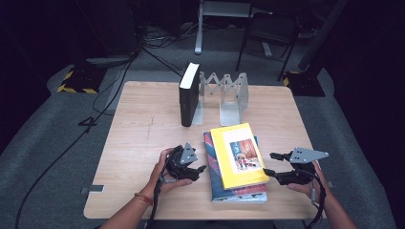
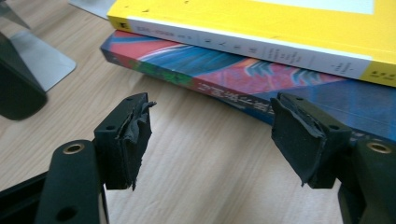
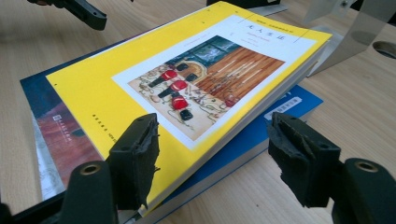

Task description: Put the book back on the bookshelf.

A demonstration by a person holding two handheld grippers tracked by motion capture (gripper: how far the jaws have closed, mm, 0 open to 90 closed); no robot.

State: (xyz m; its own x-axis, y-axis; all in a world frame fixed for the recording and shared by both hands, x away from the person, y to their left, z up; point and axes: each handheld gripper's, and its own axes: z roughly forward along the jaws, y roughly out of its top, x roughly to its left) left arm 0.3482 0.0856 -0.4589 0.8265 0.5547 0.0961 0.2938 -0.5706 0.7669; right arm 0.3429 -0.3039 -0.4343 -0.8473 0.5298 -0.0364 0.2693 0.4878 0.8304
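Up high, the left hand-held gripper (image 1: 199,169) and right hand-held gripper (image 1: 268,163) flank the yellow book (image 1: 237,155), both gaping, gripping nothing. Left gripper view: pads (image 2: 134,135) wide apart over bare table (image 2: 201,163), book stack just ahead, yellow book's far end cut off. Right gripper view: open jaws straddle the yellow book's near corner (image 3: 187,88), no contact I can make out; the blue book (image 3: 261,130) beneath is mostly hidden.

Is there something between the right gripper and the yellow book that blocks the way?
No, nothing visible blocks it. The right gripper is open beside the right edge of the yellow book, which lies on top of the stack, and only bare table is near it. In the right gripper view the open jaws already frame the book's corner.
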